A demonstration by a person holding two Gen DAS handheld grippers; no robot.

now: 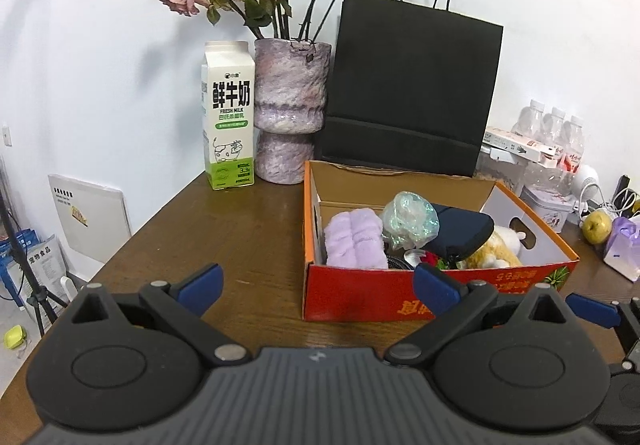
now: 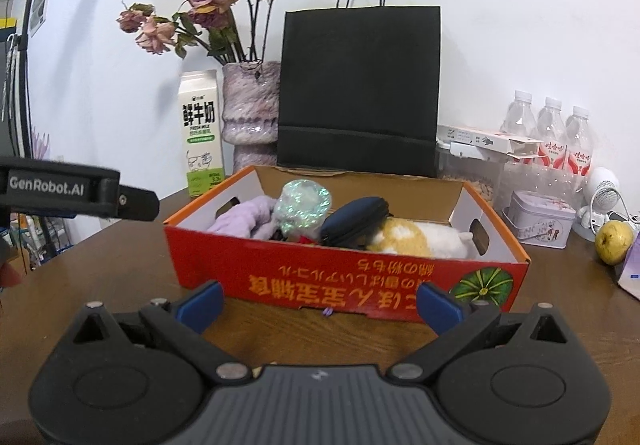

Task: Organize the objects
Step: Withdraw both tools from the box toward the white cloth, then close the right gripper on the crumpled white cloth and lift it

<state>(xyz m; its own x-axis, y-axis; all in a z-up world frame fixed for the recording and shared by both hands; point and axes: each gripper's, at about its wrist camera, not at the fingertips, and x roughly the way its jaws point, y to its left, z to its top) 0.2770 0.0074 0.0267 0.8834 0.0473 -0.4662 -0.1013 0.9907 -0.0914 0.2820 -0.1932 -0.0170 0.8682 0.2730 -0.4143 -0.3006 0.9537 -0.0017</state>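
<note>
A red and orange cardboard box (image 1: 360, 297) (image 2: 312, 285) sits on the brown table. Inside lie a lilac fluffy cloth (image 1: 354, 241) (image 2: 244, 223), a shiny crumpled wrapper ball (image 1: 410, 221) (image 2: 304, 207), a dark blue pouch (image 1: 460, 231) (image 2: 356, 221) and a yellow and white plush toy (image 1: 496, 251) (image 2: 416, 239). My left gripper (image 1: 318, 287) hovers open just in front of the box's left front corner, holding nothing. My right gripper (image 2: 320, 305) is open too, facing the box's front wall, with nothing between its fingers.
At the back stand a milk carton (image 1: 229, 117) (image 2: 202, 135), a purple vase of dried roses (image 1: 290, 111) (image 2: 250, 113) and a black paper bag (image 1: 408, 93) (image 2: 358, 93). To the right are water bottles (image 2: 552, 129), a tin (image 2: 540, 219) and a pear (image 2: 612, 239).
</note>
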